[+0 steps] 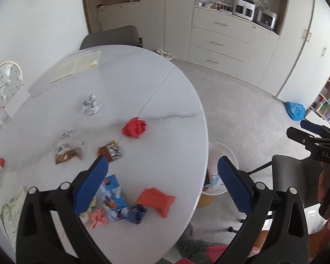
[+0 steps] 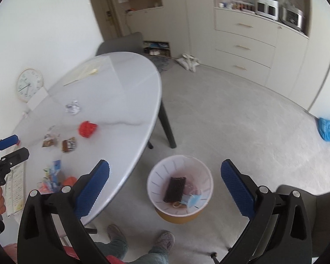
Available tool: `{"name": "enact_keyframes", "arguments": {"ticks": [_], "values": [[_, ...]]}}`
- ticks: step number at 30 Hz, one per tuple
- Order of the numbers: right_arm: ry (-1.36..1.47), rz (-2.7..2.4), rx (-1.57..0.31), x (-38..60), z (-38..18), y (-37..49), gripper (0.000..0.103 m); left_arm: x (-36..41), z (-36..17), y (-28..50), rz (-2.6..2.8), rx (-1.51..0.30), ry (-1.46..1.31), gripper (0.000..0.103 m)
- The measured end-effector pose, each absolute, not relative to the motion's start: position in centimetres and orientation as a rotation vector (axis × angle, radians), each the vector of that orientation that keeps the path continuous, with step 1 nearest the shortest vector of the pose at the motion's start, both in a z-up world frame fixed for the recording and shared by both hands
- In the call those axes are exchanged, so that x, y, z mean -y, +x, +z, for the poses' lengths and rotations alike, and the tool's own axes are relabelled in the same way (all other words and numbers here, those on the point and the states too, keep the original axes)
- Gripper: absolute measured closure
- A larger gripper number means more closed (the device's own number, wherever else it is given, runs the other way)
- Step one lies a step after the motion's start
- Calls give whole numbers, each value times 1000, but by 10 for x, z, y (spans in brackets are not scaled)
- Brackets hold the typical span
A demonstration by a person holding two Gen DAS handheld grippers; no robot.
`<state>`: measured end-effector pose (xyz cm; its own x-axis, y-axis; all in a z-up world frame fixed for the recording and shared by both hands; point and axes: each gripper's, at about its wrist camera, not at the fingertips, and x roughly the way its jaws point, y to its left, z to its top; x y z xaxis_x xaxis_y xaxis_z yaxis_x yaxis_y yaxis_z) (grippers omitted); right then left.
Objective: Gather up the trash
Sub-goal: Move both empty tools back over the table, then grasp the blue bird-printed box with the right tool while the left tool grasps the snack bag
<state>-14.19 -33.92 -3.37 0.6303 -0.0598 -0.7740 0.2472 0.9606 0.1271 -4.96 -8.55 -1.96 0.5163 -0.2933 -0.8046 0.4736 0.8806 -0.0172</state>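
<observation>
My left gripper (image 1: 162,160) hangs open and empty over the round white table (image 1: 176,101). Loose trash lies below it: a red crumpled paper (image 1: 134,127), a white crumpled paper (image 1: 90,105), a brown snack wrapper (image 1: 111,150), an orange-red packet (image 1: 156,201), a blue wad (image 1: 137,213) and a blue-white carton (image 1: 113,198). My right gripper (image 2: 165,165) is open and empty above a white waste bin (image 2: 156,176) on the floor by the table edge. A black piece (image 2: 175,189) and a blue face mask (image 2: 194,199) lie in the bin.
A wall clock (image 1: 5,83) leans at the table's far left, with paper sheets (image 1: 77,65) near it. Grey chairs (image 1: 112,36) stand behind and beside the table. A blue bag (image 2: 326,128) lies on the floor. The person's feet (image 2: 162,239) are near the bin.
</observation>
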Motion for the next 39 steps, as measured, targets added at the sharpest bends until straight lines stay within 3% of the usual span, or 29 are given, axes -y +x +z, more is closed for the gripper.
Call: {"name": "enact_keyframes", "arguments": {"ticks": [15, 32, 37, 39], "values": [[153, 71, -940, 220, -49, -83, 2, -50, -40, -40, -280, -967, 171, 8], [83, 259, -1201, 54, -174, -8, 3, -137, -87, -35, -266, -1062, 192, 8], [58, 206, -1253, 36, -194, 7, 21, -146, -96, -28, -321, -1062, 227, 8], [70, 191, -1278, 35, -200, 11, 41, -146, -100, -23, -348, -1066, 235, 8]]}}
